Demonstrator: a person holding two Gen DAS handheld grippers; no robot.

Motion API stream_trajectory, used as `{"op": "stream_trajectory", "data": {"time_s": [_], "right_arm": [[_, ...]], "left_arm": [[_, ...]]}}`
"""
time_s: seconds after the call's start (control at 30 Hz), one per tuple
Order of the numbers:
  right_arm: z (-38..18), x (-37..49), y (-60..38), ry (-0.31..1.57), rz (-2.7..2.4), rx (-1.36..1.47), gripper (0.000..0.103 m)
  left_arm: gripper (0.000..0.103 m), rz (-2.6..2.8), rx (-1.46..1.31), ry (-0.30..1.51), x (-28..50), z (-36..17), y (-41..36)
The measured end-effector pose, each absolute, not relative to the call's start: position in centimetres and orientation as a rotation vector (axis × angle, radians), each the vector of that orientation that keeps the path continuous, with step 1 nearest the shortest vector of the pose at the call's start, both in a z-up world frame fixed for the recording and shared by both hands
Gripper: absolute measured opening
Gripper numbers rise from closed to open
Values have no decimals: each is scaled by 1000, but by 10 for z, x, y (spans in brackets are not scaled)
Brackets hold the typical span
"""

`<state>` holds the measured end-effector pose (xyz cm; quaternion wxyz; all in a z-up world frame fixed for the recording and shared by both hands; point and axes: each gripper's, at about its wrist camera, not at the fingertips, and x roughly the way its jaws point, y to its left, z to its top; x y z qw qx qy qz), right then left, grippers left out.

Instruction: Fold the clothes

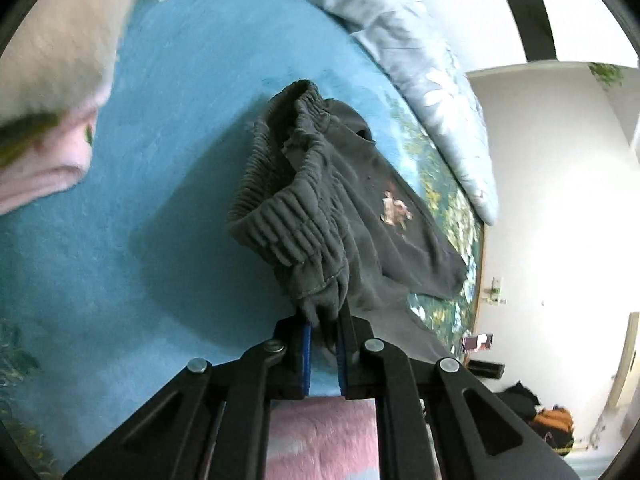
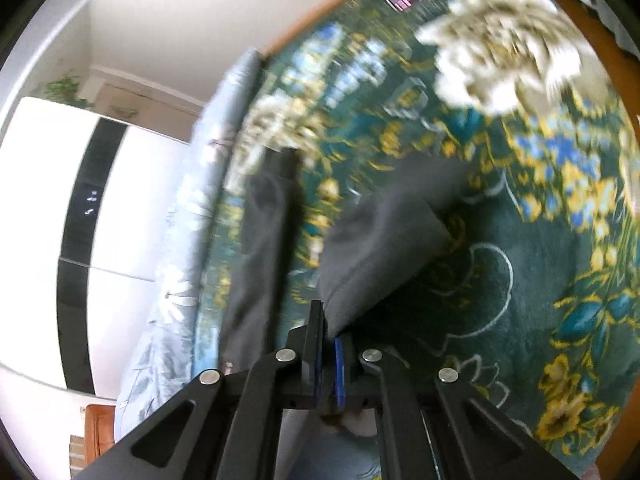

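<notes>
Grey trousers (image 1: 344, 208), clamped at the waistband by the left gripper (image 1: 324, 332) and at a leg by the right gripper (image 2: 328, 344), are held unfolded above the floral blanket (image 2: 520, 240), folding judged barely begun.

we note the left gripper (image 1: 323, 330): matte black linkage arms, four round silver pivot pins, triangular cutouts in the outer arms, blue pads (image 1: 306, 354) lining the inner faces of both black fingers. the right gripper (image 2: 328, 344) is the same build: black arms, four silver pins, triangular cutouts, blue pads (image 2: 339, 372) inside the fingers.
</notes>
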<state>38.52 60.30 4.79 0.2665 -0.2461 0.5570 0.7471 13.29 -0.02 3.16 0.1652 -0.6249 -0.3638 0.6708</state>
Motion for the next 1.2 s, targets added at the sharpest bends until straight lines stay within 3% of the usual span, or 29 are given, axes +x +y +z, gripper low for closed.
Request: {"op": "stream_trajectory", "data": {"time_s": [0.43,0.67,0.87,0.97,1.2], "right_arm": [[67,384,594,1374,2049,-704,5],[96,314,614,1292,2100,-720,5],[114,206,628,1163,2193,-806,5],[110,146,630,1061,2226,-902,5],[68,71,632,1016,2276,-1045,5]], "left_arm": [[9,1721,-1773,-1235,95,47,8],[10,1593,-1770,-1367,67,49,13],[10,1598,-1726,-1505,13,39,19],[11,1616,-1724,-1591,-12,22,20],[11,1646,-1759,-1770,-52,-34,27]]}}
